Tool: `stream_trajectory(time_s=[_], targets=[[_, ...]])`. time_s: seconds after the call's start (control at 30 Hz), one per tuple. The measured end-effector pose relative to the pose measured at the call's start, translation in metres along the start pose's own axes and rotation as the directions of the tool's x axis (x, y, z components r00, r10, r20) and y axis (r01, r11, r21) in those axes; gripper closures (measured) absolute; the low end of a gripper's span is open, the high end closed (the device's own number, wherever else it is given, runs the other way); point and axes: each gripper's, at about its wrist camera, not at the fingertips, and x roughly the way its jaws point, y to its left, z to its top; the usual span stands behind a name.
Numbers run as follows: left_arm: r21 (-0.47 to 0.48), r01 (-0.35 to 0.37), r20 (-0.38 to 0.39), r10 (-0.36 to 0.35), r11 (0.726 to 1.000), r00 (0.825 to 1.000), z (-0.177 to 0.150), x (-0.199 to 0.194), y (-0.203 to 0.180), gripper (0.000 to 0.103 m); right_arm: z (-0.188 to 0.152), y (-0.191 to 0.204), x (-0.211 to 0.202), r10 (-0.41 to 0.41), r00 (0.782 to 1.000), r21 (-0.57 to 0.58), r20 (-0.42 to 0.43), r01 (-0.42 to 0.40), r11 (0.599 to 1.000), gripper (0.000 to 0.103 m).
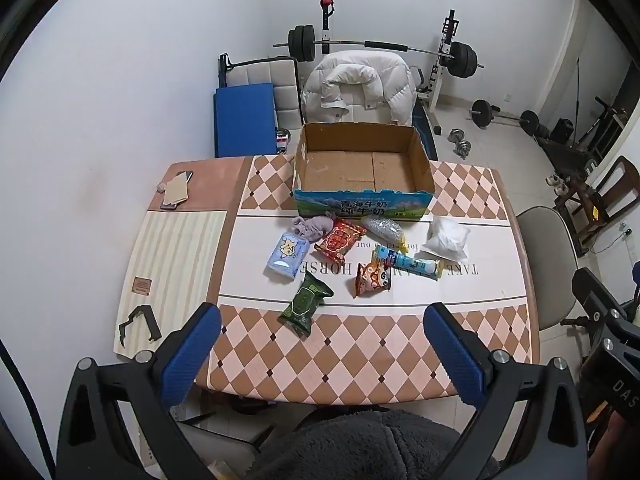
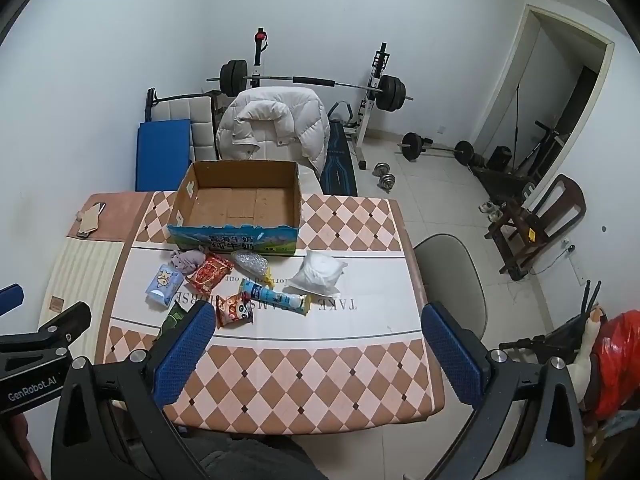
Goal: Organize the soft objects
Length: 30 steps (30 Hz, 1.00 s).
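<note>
Lettering "TAKE … HORSE" ran across the table [image 1: 400,344], where soft packets lay before the milk-printed cardboard box [image 1: 362,168]. Left gripper [image 1: 322,344] and right gripper [image 2: 318,344] hung wide apart, holding nothing; only the right view read "GenRobot.AI".

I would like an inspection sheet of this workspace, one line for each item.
Surface: table with checkered and striped cloth.
Job's things: open cardboard box, nothing inside; in front of it lie grey cloth, light blue pack, red packet, silver bag, white bag, blue tube pack, orange packet, green packet.
Clutter: phone under cardboard scrap; black bracket.
Grippers: left gripper open, holding nothing; right gripper open, holding nothing.
Cables: one on the floor by the wooden chair.
Surroundings: white jacket on a chair, barbell rack, dumbbells.
</note>
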Motion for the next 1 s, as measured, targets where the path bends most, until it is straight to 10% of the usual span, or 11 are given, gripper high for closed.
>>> stream_trajectory(time_s=[1.0], targets=[[0.007, 0.004, 0.018, -0.004, 1.000, 1.000, 0.003, -0.004, -0.006, 0.000, 0.008, 0.007, -0.013, -0.003, 1.000, 0.008, 0.024, 0.002, 1.000, 0.000]])
